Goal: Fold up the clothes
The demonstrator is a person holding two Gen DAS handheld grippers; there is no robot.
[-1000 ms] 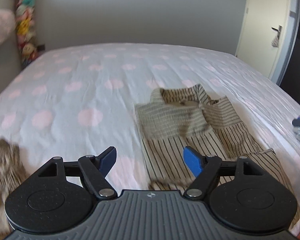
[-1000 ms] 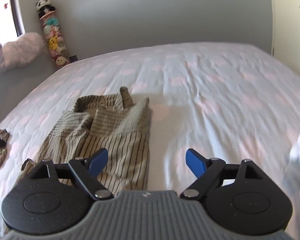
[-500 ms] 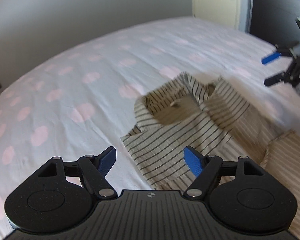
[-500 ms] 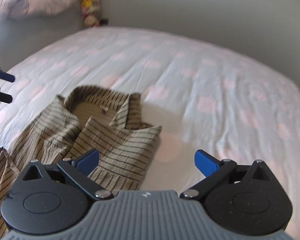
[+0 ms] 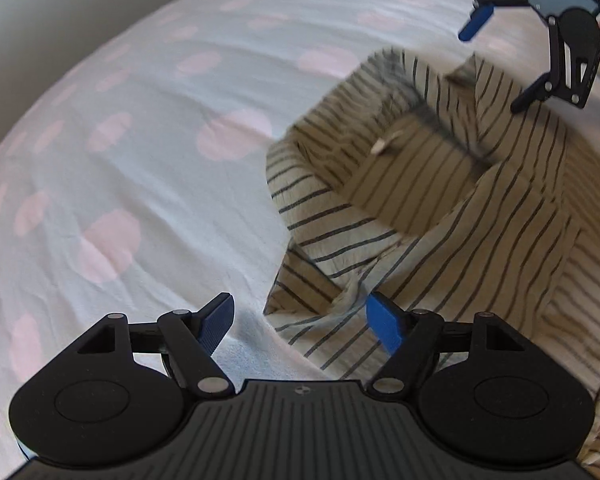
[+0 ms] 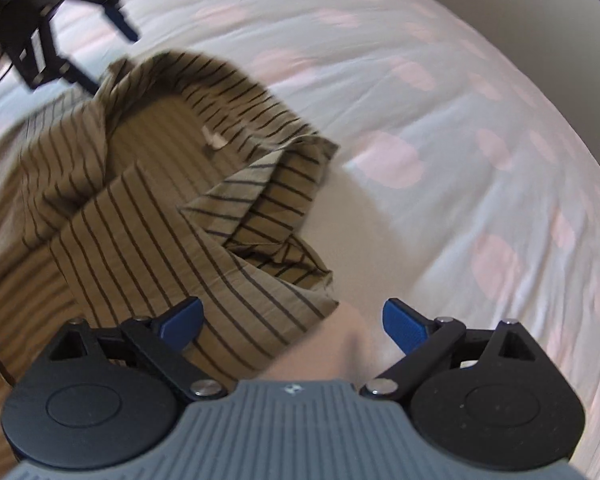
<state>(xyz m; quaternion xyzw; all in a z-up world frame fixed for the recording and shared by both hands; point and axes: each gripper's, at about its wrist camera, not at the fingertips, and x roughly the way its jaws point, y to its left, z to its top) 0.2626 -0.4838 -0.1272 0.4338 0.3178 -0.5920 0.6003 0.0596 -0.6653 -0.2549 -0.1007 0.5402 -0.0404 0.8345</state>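
A beige shirt with dark stripes (image 5: 440, 200) (image 6: 140, 184) lies crumpled on the bed, collar open toward the far side. My left gripper (image 5: 300, 320) is open and hangs low over the shirt's left shoulder edge, with cloth between its blue pads. My right gripper (image 6: 292, 320) is open over the shirt's right shoulder corner. Each gripper shows in the other's view: the right gripper (image 5: 500, 64) at the top right of the left wrist view, the left gripper (image 6: 104, 52) at the top left of the right wrist view, both past the collar.
The bed sheet (image 5: 140, 160) (image 6: 480, 160) is white with pale pink dots and spreads out on both sides of the shirt. A grey wall (image 5: 40, 8) stands behind the bed.
Both grippers have dropped toward the bed and closed in on the shirt's shoulders from either side. Both remain open. The shirt has not moved.
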